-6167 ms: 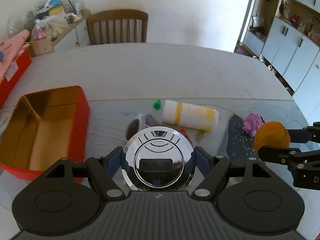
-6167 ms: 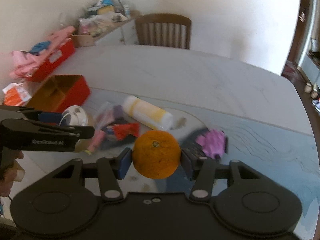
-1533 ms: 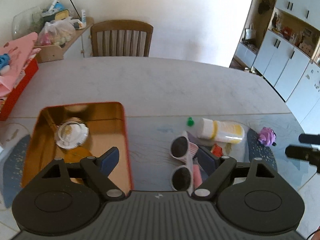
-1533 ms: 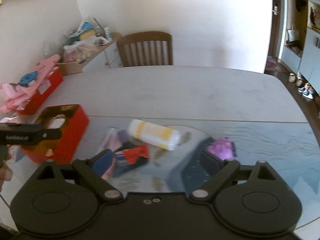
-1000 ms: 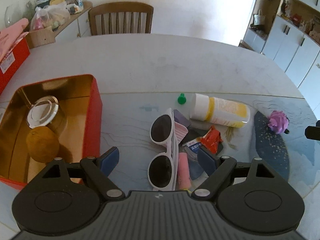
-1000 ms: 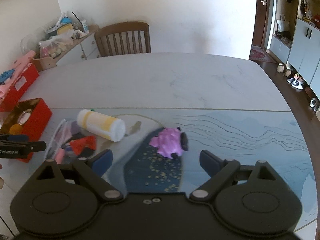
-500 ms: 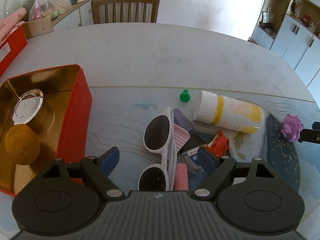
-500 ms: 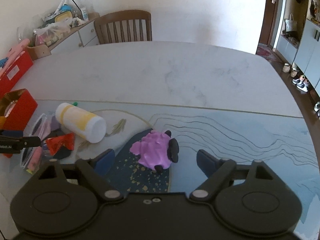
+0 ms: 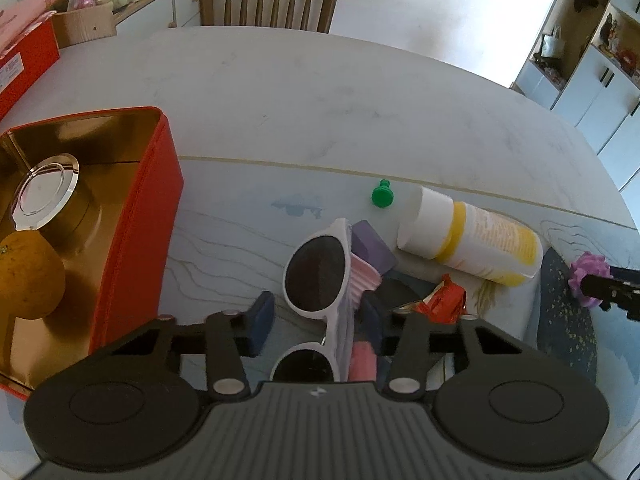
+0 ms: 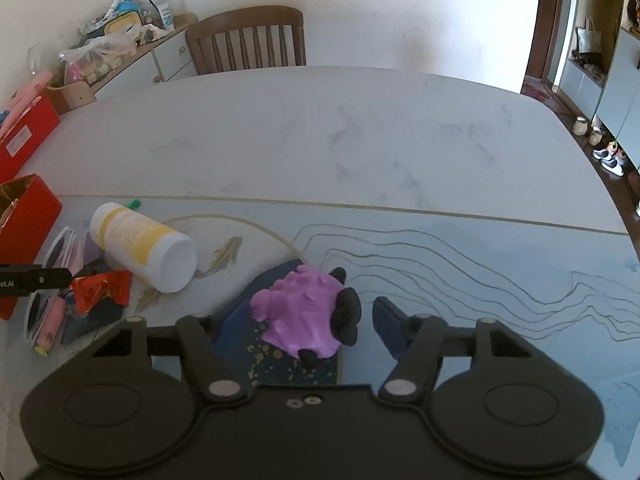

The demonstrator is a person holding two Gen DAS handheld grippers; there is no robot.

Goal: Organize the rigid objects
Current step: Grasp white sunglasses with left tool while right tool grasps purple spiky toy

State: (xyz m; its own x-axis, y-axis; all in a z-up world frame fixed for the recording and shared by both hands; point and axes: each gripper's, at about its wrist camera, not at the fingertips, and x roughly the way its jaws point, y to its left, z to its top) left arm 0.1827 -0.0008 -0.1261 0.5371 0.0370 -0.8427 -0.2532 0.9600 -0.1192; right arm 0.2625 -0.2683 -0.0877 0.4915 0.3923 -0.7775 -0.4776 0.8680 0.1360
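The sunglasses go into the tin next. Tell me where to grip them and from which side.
Grip the white sunglasses at the thin bridge between the two dark lenses, coming from above. They lie flat on the table, so the left hand-held gripper, now closing astride them, should pinch across the frame, not the lenses.

Little can be read. On the side of the left gripper [image 10: 36, 278], which reaches in at the left edge of the right wrist view, the white letters "oLAI" show, the start cut off by the picture's edge. The white and yellow bottle [image 9: 472, 242] carries fine print too small to read. The red box's [image 10: 24, 128] white label is illegible.
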